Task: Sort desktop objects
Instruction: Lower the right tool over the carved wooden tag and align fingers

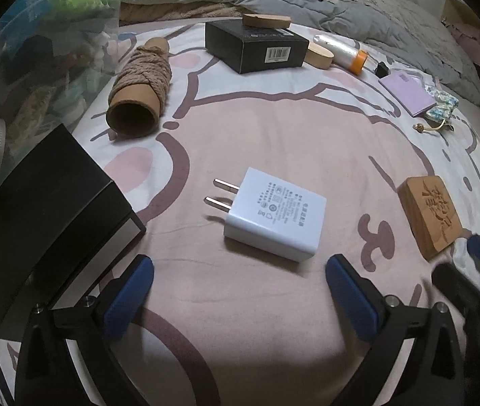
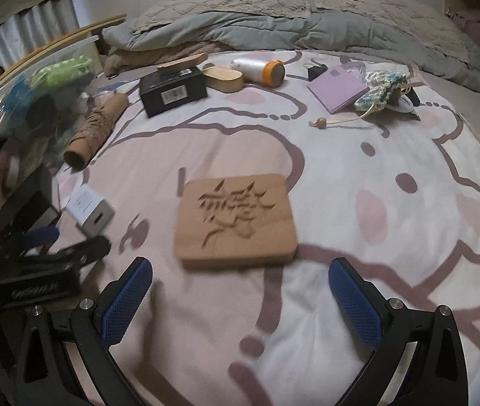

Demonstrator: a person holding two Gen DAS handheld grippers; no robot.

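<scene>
- White charger (image 1: 275, 215) — light, rigid, smooth; grip its flat sides.
- Left gripper (image 1: 240, 291) fingers spread, empty.
- Right gripper (image 2: 241, 291) likewise — before the carved wooden block (image 2: 236, 220).

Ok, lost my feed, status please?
Left gripper open over white charger. Right gripper open before carved wooden block. Nothing held, nothing blocking.

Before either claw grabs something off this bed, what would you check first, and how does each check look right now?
1. Left claw open, nothing between its fingers: ok.
2. White charger lies flat just ahead of it, clear of neighbours: ok.
3. Right claw open and empty: ok.
4. Carved wooden block ahead of the right claw, flat: ok.
5. Block fits between the open fingers: cannot tell.
6. The two claws clear of each other: ok, though close.
</scene>
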